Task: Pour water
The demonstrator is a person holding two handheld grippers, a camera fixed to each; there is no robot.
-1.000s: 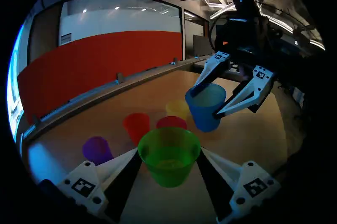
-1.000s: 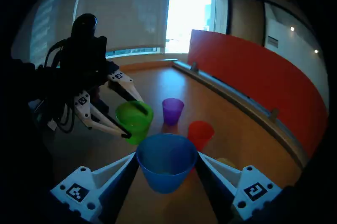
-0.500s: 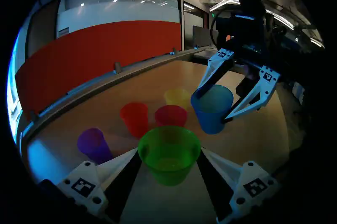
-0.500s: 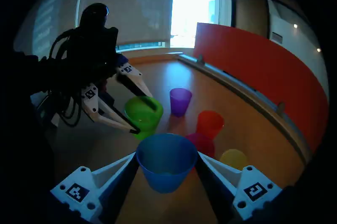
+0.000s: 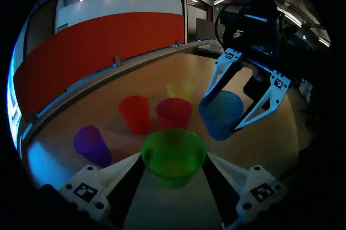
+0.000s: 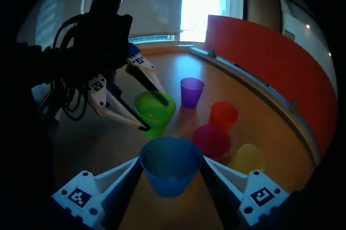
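You are holding one cup in each gripper.
Your left gripper (image 5: 174, 161) is pinching the green cup (image 5: 174, 154) between both fingers, upright. Farther off, your right gripper (image 5: 220, 115) is gripping the blue cup (image 5: 219, 122). The purple cup (image 5: 91, 145), orange cup (image 5: 135, 113), red cup (image 5: 174, 112) and yellow cup (image 5: 181, 89) are standing on the wooden table (image 5: 142, 74), left of the blue one.

An orange cup (image 5: 135, 113), pink cup (image 5: 174, 112), yellow cup (image 5: 181, 89) and purple cup (image 5: 91, 143) cluster on the table (image 5: 268, 139) between the red partition (image 5: 86, 52) and the held blue cup (image 5: 221, 115). Beyond the yellow cup the table lies bare.
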